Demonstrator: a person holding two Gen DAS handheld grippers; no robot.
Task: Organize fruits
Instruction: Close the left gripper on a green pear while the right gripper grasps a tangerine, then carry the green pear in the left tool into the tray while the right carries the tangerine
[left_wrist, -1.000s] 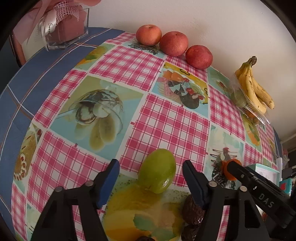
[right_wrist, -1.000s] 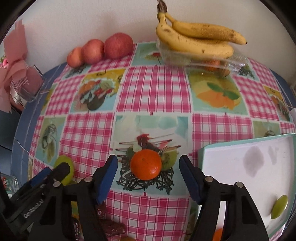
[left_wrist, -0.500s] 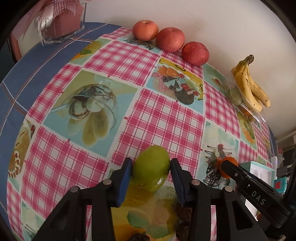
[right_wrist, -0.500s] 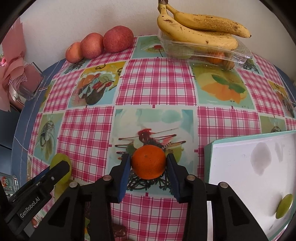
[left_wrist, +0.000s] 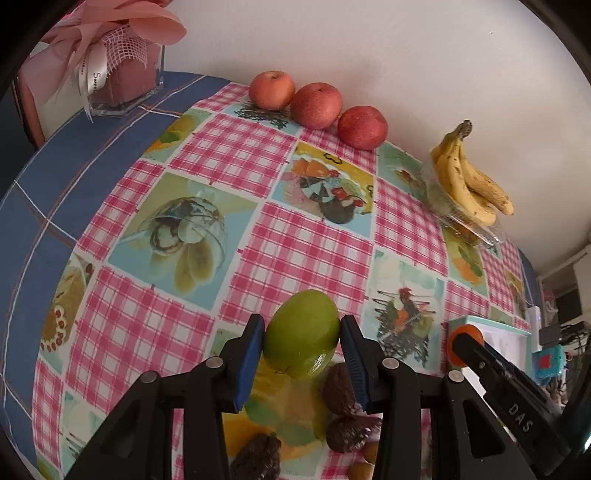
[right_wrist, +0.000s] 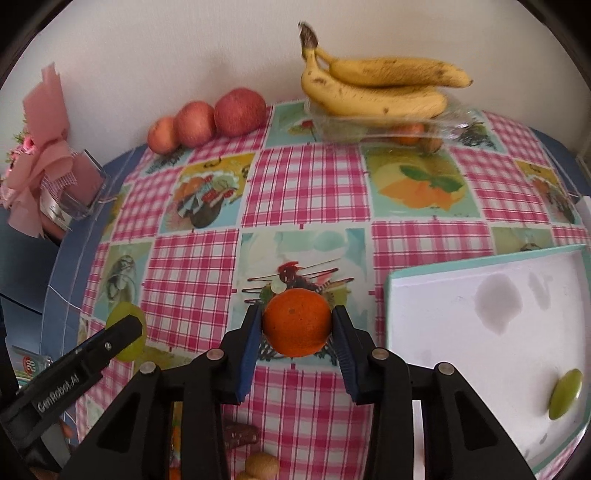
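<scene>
My left gripper is shut on a green mango, its blue pads pressed against both sides, and the fruit hangs a little above the checked tablecloth. In the right wrist view my right gripper is shut on an orange mandarin, also raised slightly off the cloth. Each gripper shows in the other's view: the right one with the mandarin at the lower right, the left one with the mango at the lower left.
Three red apples line the wall. Bananas lie on a clear plastic box at the back. A white tray with a teal rim holds a small green fruit. Dark dried fruits lie below the mango. A pink gift box stands far left.
Both grippers closed from open onto their fruits, the left on the mango and the right on the mandarin, and then both rose a little off the cloth.
</scene>
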